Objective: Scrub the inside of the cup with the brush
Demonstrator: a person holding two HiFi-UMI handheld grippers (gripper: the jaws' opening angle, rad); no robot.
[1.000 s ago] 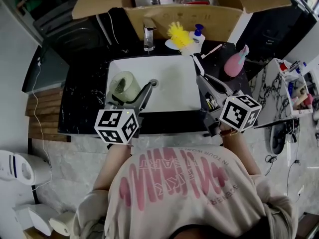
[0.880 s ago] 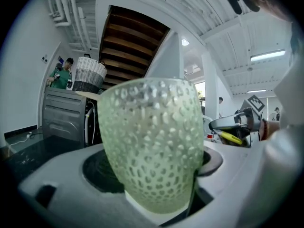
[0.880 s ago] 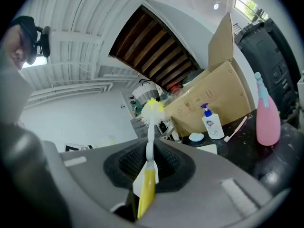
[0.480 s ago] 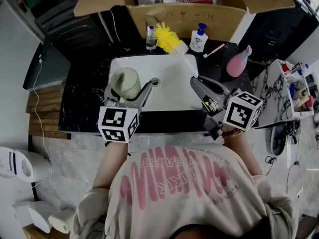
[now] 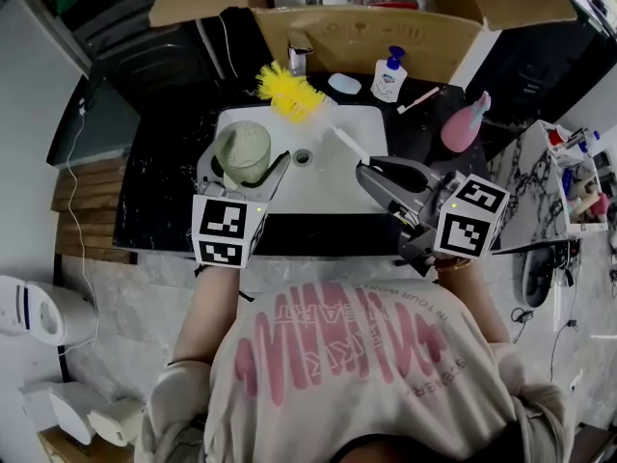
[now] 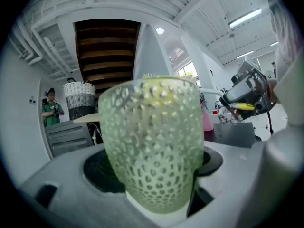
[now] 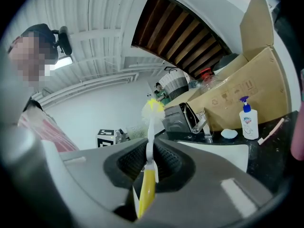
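A pale green dimpled cup [image 5: 243,150] sits upright over the left side of the white sink [image 5: 359,133], and my left gripper [image 5: 245,168] is shut on its sides. In the left gripper view the cup [image 6: 152,141] fills the space between the jaws of the left gripper [image 6: 153,177]. My right gripper [image 5: 372,175] is shut on the brush's handle. The yellow bristle head [image 5: 283,92] points to the back left, just behind the cup's rim and outside it. The right gripper view shows the brush [image 7: 148,175] standing up from the right gripper [image 7: 149,161].
A faucet [image 5: 299,61] stands at the sink's back edge. On the black counter lie a soap bar [image 5: 343,83], a pump bottle [image 5: 389,73], a pink toothbrush [image 5: 417,98] and a pink spray bottle [image 5: 461,123]. An open cardboard box [image 5: 366,27] stands behind.
The right gripper has swung the brush leftward, from near the pump bottle to just behind the cup. The cup has shifted slightly toward the back.
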